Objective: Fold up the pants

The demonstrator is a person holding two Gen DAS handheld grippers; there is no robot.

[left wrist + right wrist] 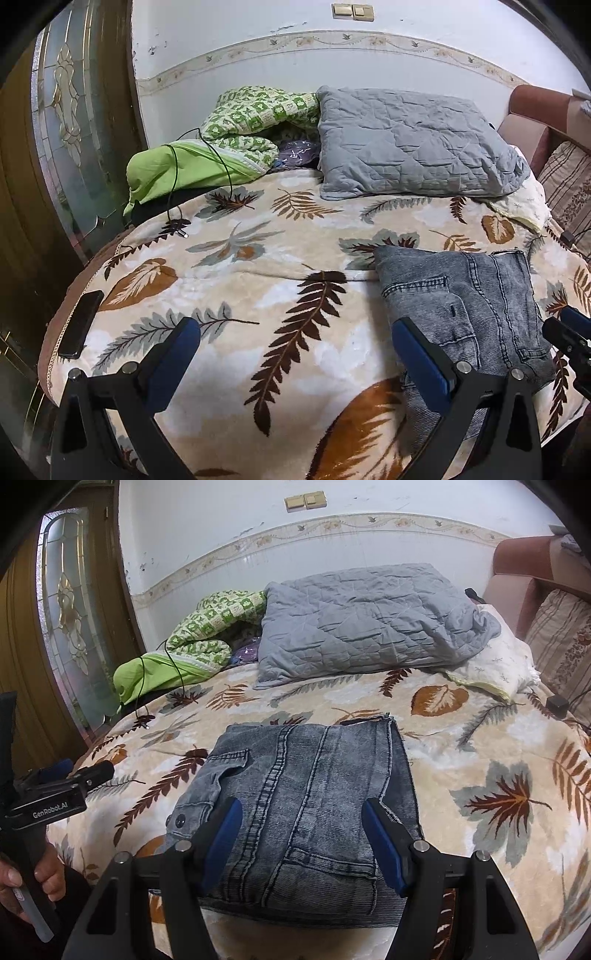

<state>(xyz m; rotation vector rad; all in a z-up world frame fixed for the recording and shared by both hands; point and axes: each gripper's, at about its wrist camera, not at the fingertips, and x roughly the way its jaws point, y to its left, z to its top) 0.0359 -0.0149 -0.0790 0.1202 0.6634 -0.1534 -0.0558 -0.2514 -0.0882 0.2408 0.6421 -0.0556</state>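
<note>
"GenRobot.AI" in white letters on the black body of the left gripper [88,771] (seen from the right wrist view, at the bed's left edge), no other legible text, labels or numbers anywhere

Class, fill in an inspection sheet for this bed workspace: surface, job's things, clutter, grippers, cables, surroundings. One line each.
Surface: leaf-print blanket spread over the bed.
Job's things: grey jeans lying folded into a compact rectangle on the blanket.
Clutter: grey quilted pillow, green patterned quilt, black phone near the bed's left edge.
Grippers: left gripper with jaws open over bare blanket beside the jeans; right gripper with jaws open over the jeans, gripping nothing.
Cables: thin black cable running over the green bedding onto the blanket.
Surroundings: white wall with switches, wooden door with patterned glass, armchair at right.
</note>
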